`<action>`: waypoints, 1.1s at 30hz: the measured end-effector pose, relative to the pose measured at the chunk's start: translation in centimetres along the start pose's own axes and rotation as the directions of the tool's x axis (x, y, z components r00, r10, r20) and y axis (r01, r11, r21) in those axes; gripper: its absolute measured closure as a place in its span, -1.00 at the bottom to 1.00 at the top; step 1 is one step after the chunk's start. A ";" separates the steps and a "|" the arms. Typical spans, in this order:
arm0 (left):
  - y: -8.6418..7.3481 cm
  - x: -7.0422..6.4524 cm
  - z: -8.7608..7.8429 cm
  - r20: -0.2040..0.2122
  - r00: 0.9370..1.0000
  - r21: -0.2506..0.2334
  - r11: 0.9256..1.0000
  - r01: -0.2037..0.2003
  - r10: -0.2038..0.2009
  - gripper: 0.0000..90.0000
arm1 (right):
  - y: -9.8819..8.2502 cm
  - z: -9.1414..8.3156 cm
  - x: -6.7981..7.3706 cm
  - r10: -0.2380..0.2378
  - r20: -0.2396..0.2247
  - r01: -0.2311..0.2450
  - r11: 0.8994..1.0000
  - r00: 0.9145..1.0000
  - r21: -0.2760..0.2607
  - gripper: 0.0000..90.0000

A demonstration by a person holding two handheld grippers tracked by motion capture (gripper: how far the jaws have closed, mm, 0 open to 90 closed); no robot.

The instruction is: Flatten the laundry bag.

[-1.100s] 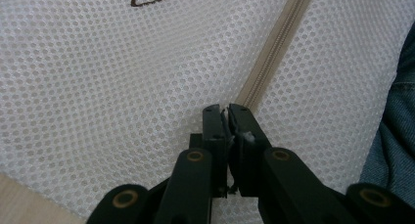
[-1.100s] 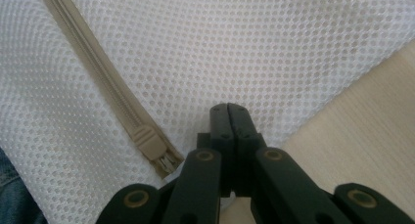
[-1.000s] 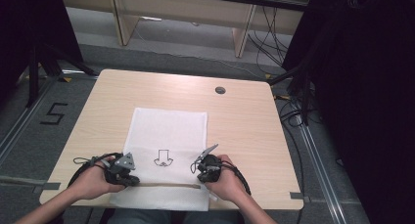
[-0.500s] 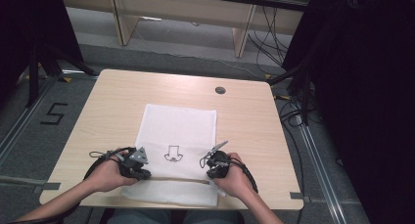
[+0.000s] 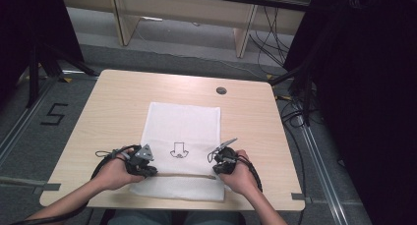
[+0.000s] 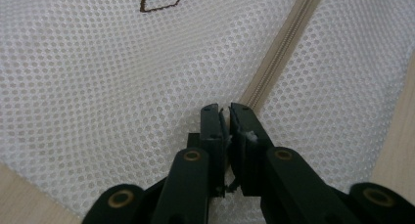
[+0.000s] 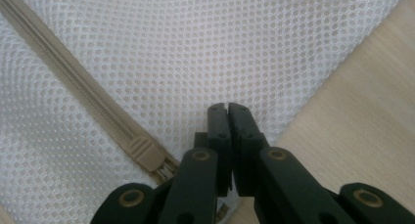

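Below, mesh bag flat on table; left tool, right tool closed, pinching bag near zipper.

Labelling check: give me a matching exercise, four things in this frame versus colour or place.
Things:
1. mesh laundry bag
2. zipper
3. arrow drawing
4. round grommet

Descriptions:
A. beige, running across the bag's near end
B. dark, in the tabletop beyond the bag
C. white, flat on the table
D. dark outline, between the two grippers

Pairs: 1-C, 2-A, 3-D, 4-B
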State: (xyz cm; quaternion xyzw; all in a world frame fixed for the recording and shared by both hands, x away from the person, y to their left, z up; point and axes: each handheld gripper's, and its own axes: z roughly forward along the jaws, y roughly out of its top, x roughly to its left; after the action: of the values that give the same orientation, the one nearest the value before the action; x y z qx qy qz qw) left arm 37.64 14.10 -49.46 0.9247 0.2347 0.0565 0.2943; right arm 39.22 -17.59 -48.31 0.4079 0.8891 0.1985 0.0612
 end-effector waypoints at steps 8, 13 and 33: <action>-0.6 0.0 -0.5 0.003 1.000 -0.011 1.000 -0.002 0.002 0.67 | -0.2 -1.0 -0.6 0.032 0.039 -0.028 0.994 0.999 -0.106 0.79; -0.2 -0.1 -0.7 0.005 0.996 -0.184 0.979 0.088 -0.089 0.43 | -1.6 -2.5 -1.5 0.068 0.028 -0.062 0.982 0.997 -0.176 0.64; -0.5 0.9 -0.1 0.008 0.984 -0.291 0.942 0.170 -0.175 -0.03 | -3.4 -4.4 -2.4 0.090 0.119 -0.062 0.974 0.989 -0.219 0.78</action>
State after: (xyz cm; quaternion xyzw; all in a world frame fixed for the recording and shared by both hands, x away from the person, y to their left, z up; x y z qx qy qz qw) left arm 38.17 14.95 -49.72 0.8469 0.3065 0.0724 0.4285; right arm 37.24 -22.72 -45.79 0.4444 0.8405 0.2690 0.1540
